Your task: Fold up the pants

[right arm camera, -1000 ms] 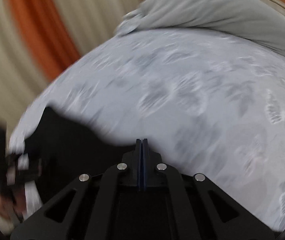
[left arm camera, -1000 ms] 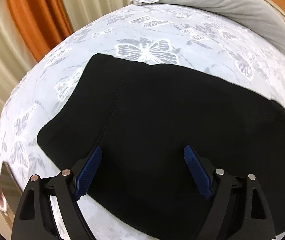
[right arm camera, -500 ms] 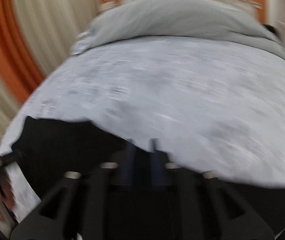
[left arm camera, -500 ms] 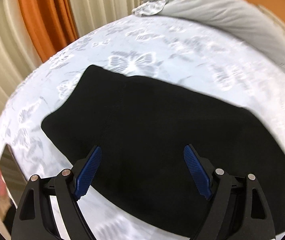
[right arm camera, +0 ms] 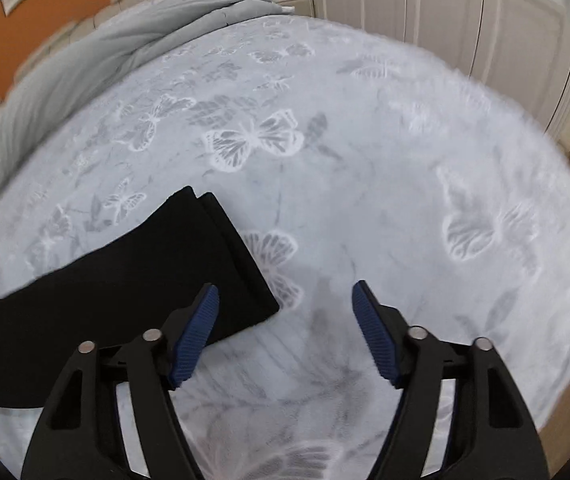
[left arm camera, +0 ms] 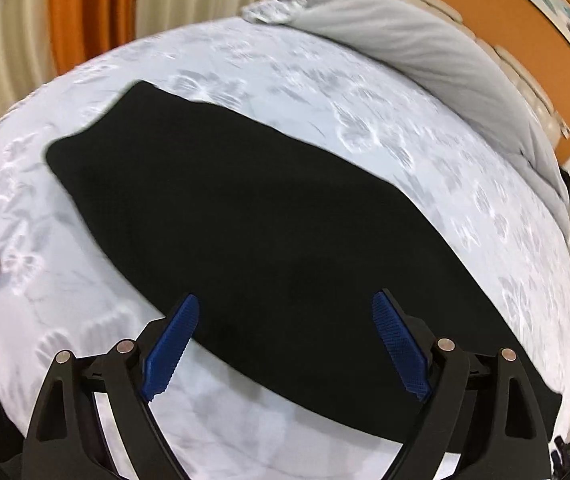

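One pair of black fabric pants (left arm camera: 261, 232), lying flat along a pale butterfly-print bedspread (right arm camera: 385, 160). Two grippers: left gripper (left arm camera: 285, 340) spread wide, empty, above the near edge; right gripper (right arm camera: 285, 324) now wide apart and empty, pinched together a second ago, near the leg ends.

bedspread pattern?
Pale blue-grey bedspread with white-outlined butterflies; clearest in the right wrist view.

Black pants (left arm camera: 269, 232), folded lengthwise, flat on bed, leg ends stacked
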`<action>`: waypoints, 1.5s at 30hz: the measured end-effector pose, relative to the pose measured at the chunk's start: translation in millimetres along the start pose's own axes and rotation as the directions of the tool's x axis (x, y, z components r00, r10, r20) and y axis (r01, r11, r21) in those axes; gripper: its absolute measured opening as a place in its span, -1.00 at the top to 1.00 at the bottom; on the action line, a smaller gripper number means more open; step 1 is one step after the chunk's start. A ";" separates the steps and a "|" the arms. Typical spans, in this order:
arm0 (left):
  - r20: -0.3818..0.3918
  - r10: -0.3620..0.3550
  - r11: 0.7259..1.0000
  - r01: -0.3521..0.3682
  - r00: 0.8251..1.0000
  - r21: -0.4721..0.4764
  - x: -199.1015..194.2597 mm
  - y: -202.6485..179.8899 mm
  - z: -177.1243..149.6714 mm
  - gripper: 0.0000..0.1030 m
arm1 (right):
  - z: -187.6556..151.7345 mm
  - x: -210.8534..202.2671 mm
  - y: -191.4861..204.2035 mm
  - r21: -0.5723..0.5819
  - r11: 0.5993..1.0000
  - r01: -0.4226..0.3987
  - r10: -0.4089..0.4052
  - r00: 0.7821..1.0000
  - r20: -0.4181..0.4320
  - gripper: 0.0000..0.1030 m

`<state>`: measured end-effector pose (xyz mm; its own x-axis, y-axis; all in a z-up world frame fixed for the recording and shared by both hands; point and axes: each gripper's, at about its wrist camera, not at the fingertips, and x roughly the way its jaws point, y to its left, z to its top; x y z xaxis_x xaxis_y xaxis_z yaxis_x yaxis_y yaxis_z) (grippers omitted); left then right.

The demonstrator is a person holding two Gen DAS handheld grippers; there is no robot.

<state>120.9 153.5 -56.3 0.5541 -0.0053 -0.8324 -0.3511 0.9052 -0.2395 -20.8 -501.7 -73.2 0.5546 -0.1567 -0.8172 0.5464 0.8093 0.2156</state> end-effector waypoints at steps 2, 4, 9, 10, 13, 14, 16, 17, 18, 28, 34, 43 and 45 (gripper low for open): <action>0.003 0.023 0.999 -0.023 1.000 0.044 6.1 -13.4 -0.6 -0.67 | -4.7 0.7 10.3 -0.040 0.999 -0.018 0.018 1.000 0.002 -0.18; 0.013 0.040 0.997 -0.040 0.999 0.069 11.5 -24.5 -2.4 -0.67 | -7.4 8.6 21.6 -0.089 0.996 -0.012 0.009 1.000 -0.030 -0.17; 0.002 0.088 0.985 -0.087 0.996 0.150 28.9 -39.5 -7.0 -0.67 | -4.4 23.8 57.6 -0.240 0.968 0.068 -0.077 0.997 -0.031 0.82; -0.004 0.094 0.983 -0.092 0.996 0.159 30.8 -39.1 -6.6 -0.67 | -0.5 23.0 57.8 -0.241 0.966 0.092 -0.098 0.995 -0.010 0.82; -0.030 0.088 0.985 -0.082 0.996 0.152 35.1 -33.4 -5.5 -0.67 | 2.4 36.7 38.2 -0.193 0.963 0.188 -0.197 0.980 -0.030 0.87; -0.038 0.086 0.986 -0.079 0.996 0.147 37.0 -31.6 -5.2 -0.67 | -0.4 45.3 30.9 -0.178 0.968 0.179 -0.195 0.978 -0.074 0.85; -0.049 0.092 0.986 -0.084 0.995 0.147 40.9 -30.4 -4.8 -0.67 | -3.5 43.9 20.7 -0.107 0.985 0.136 -0.147 0.984 -0.098 0.83; -0.058 0.096 0.986 -0.087 0.994 0.144 42.5 -28.9 -4.5 -0.67 | -1.4 34.9 18.2 -0.075 0.992 0.105 -0.112 0.990 -0.090 0.79; -0.065 0.093 0.987 -0.084 0.993 0.138 42.9 -27.5 -4.2 -0.67 | -0.4 28.0 16.1 -0.052 0.996 0.074 -0.078 0.994 -0.073 0.75; -0.043 0.081 0.992 -0.076 0.996 0.096 31.2 -7.6 3.1 -0.67 | 3.9 3.0 16.9 0.073 0.988 -0.134 0.135 0.991 -0.011 -0.47; -0.035 0.090 0.992 -0.086 0.995 0.093 28.5 2.6 9.4 -0.67 | -10.6 48.0 26.8 0.036 0.995 -0.092 0.096 0.987 -0.126 -0.39; -0.051 0.083 0.996 -0.081 0.995 0.034 25.9 31.8 20.5 -0.67 | 4.6 -26.2 137.8 -0.092 0.917 -0.389 0.394 0.919 0.036 0.64; -0.051 0.081 0.997 -0.080 0.995 0.021 24.2 38.5 22.5 -0.67 | -4.9 -41.0 185.9 -0.160 0.874 -0.459 0.469 0.883 0.028 0.64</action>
<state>137.8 197.7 -74.4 0.4841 0.0464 -0.8738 -0.3781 0.9116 -0.1611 54.9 -342.1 -2.2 0.7630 0.2254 -0.6058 0.1227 0.8696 0.4782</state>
